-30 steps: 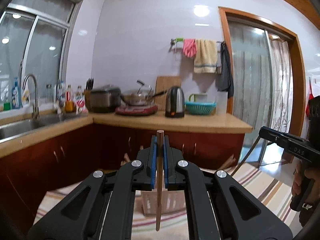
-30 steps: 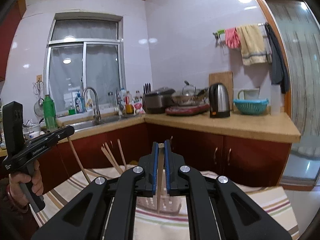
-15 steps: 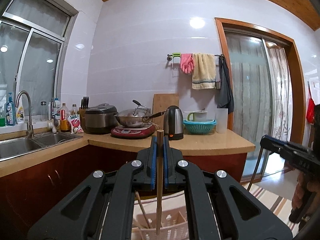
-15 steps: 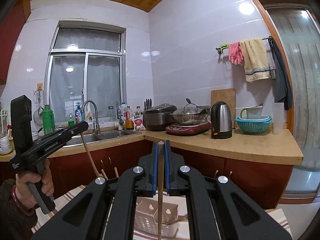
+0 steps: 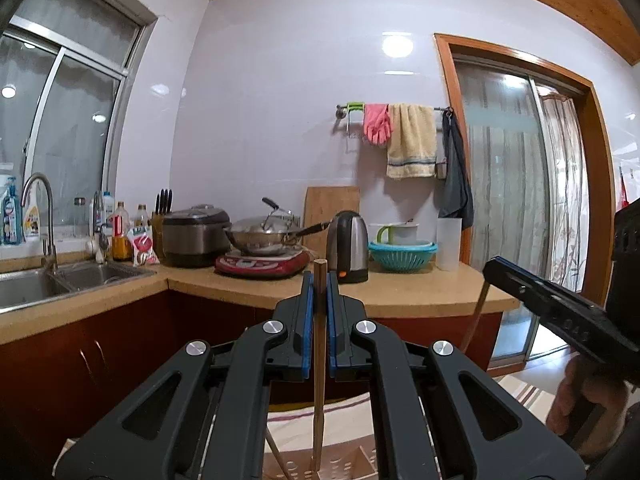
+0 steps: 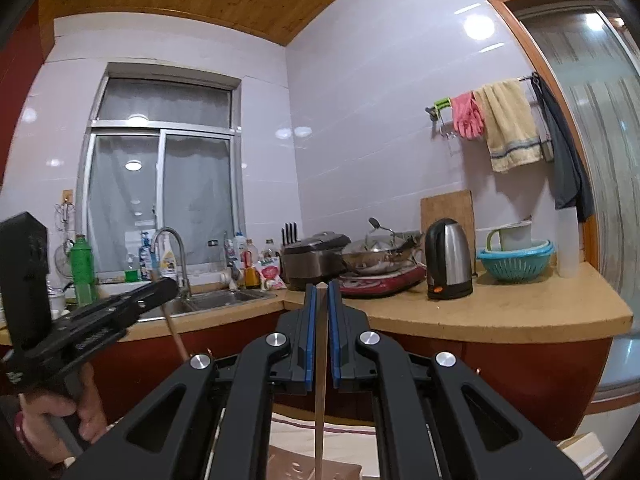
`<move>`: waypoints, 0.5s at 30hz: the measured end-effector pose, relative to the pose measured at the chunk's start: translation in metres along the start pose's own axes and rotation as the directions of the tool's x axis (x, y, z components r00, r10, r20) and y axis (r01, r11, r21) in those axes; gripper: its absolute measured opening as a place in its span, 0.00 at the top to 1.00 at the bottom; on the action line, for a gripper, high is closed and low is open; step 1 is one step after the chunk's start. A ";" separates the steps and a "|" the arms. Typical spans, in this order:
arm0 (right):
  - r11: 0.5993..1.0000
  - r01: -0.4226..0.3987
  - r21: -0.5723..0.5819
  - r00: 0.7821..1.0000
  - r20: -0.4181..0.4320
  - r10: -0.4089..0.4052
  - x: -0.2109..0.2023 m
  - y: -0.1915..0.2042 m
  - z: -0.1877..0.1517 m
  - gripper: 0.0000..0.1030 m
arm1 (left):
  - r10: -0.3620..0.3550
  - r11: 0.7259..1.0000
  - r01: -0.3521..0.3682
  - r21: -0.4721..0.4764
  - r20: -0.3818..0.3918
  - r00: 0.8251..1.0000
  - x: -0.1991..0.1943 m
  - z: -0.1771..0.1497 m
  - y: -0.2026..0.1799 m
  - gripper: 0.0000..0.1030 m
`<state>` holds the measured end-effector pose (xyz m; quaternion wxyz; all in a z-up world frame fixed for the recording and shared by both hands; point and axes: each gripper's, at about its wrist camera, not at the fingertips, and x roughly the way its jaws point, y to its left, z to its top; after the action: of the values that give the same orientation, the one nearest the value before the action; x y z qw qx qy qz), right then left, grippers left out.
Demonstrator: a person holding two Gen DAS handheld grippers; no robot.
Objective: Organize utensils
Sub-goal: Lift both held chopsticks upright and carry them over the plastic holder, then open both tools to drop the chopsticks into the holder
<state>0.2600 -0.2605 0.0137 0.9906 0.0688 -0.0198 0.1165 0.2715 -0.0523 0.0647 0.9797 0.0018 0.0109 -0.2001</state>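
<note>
**Mei:** Left hand-held gripper [image 5: 319, 292] first: its blue pads are pressed narrow on a wooden chopstick [image 5: 319, 364] that stands upright between them, top end poking just above the fingertips, lower end hanging toward 6 o'clock.

**Jun:** And where does that lower end sit?

**Mei:** Over a pale perforated utensil basket [image 5: 348, 466] at the bottom edge of the left wrist view. Whether the tip touches it I cannot tell. A second stick [image 5: 276, 456] leans in the basket at about 7 o'clock.

**Jun:** The right hand-held gripper [image 6: 321, 294]?

**Mei:** Same story: closed tight on another chopstick [image 6: 320, 380], upright, its lower end reaching down to the basket [image 6: 296, 468] at 6 o'clock. Both point level at the kitchen.

**Jun:** Do they see each other?

**Mei:** Yes. From the left one, the right gripper shows at 3 o'clock with a hand [image 5: 580, 396] on its grip; from the right one, the left gripper shows at 9 o'clock, held by a hand [image 6: 60, 416].

**Jun:** Beyond them?

**Mei:** A striped cloth [image 5: 304, 420] lies under the basket. Farther out, at 12 o'clock, the bench [image 5: 400, 296] carries a kettle [image 5: 352, 252], a wok [image 5: 264, 236] on a red cooker, a rice cooker [image 5: 192, 236] and a teal colander [image 5: 402, 254]. The sink [image 5: 36, 284] is at 9 o'clock.
</note>
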 end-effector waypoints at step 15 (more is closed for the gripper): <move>0.999 0.033 -0.009 0.987 -0.158 -0.034 0.033 -0.006 -0.069 0.93 | 0.010 0.999 -0.015 -0.036 -0.116 0.993 0.038 -0.061 0.020 0.94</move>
<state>0.2949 -0.2496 -0.0532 0.9911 0.0565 0.0598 0.1046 0.3130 -0.0488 0.0027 0.9785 -0.0044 0.0714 -0.1933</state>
